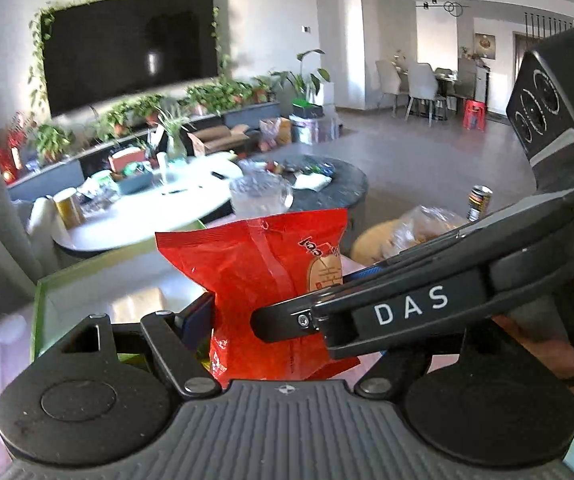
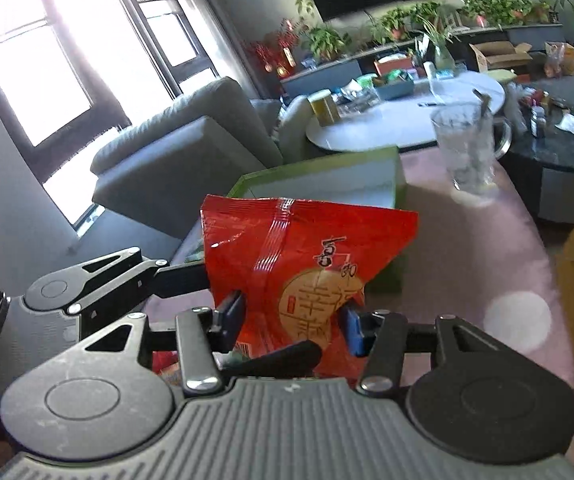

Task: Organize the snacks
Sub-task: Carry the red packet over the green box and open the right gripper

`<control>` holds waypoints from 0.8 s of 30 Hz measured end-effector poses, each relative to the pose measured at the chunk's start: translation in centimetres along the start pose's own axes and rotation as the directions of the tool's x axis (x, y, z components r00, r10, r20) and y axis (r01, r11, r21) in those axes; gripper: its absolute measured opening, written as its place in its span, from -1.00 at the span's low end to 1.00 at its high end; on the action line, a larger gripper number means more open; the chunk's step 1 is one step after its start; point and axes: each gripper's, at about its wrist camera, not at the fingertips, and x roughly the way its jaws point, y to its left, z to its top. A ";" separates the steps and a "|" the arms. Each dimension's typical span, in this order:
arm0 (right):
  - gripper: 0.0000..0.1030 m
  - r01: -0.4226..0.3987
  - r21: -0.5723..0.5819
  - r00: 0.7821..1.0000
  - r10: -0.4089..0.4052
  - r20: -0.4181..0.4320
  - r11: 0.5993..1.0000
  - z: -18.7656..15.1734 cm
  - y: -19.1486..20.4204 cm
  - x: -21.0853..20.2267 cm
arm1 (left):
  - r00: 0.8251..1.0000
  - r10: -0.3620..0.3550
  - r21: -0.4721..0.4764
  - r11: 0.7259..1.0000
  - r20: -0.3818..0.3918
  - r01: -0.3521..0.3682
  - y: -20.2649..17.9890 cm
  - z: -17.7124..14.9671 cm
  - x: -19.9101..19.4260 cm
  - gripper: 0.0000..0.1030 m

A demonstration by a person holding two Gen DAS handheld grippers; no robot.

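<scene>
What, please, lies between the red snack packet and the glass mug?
The open green-rimmed box stands between them on the pink cloth, shown in the right wrist view.

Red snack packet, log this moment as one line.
held: red snack packet | right tongs: shut on it | left tongs: also on packet | behind: green-edged box

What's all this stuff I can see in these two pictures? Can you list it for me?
snack bag: one, red, held up between both grippers
box: one, green rim, open, on the pink cloth behind the bag
glass mug: one, clear, on the pink cloth right of the box
round tables: two, white and dark, cluttered, beyond
sofa: one, grey, by the window
television: one, black, on the wall
left gripper: black, around the bag
right gripper: black, blue pads pressing the bag
</scene>
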 end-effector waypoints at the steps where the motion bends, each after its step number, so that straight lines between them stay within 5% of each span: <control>1: 0.02 -0.003 -0.002 1.000 0.003 0.006 1.000 0.3 0.1 0.1 | 1.000 0.007 0.005 1.000 0.005 -0.007 0.4 0.3 0.2 0.45; 8: 0.02 0.015 -0.059 0.997 -0.011 0.076 0.998 3.8 1.0 1.4 | 0.999 0.036 -0.012 0.999 0.028 -0.036 3.5 2.9 2.2 0.45; 24: 0.02 0.005 -0.042 0.999 -0.004 0.034 0.999 6.9 -1.2 8.2 | 0.999 0.050 -0.078 0.996 -0.020 -0.051 8.6 3.0 8.8 0.45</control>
